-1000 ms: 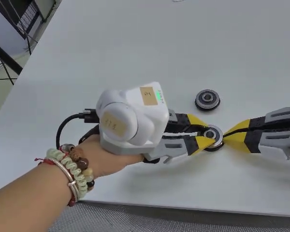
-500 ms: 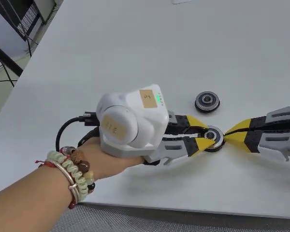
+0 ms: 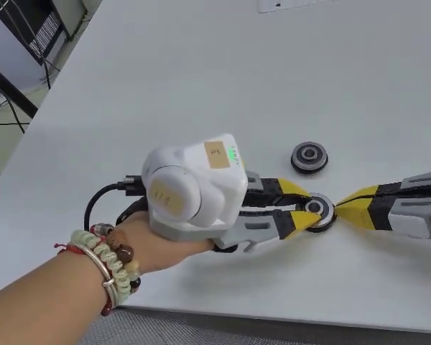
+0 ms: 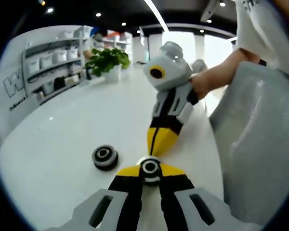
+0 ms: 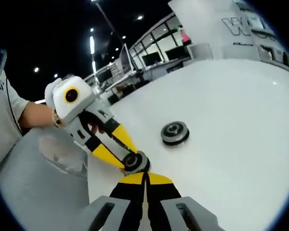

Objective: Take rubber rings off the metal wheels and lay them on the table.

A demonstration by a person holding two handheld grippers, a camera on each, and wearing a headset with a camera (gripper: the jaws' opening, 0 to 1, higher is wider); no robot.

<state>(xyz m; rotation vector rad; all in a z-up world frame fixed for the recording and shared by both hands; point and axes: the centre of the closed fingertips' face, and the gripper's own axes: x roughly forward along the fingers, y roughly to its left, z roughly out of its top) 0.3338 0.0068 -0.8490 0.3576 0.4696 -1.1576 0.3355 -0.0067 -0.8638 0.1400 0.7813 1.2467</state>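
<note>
A small metal wheel with a black rubber ring (image 3: 317, 210) lies near the table's front edge. My left gripper (image 3: 312, 209) comes in from the left and is shut on this wheel (image 4: 150, 169), one yellow tip on each side. From the right, my right gripper (image 3: 336, 208) has its jaws shut together, and its tips pinch the ring at the wheel's (image 5: 136, 162) near rim. A second ringed wheel (image 3: 309, 157) lies flat on the table a little farther back, apart from both grippers (image 4: 105, 157) (image 5: 175, 133).
The white table (image 3: 201, 79) stretches wide and bare behind the wheels. Its front edge (image 3: 273, 320) runs just below the grippers. Shelves and a potted plant (image 4: 106, 60) stand far off beyond the table.
The head view has shifted slightly. Both grippers keep the same hold on the near wheel, and the second wheel has not moved.
</note>
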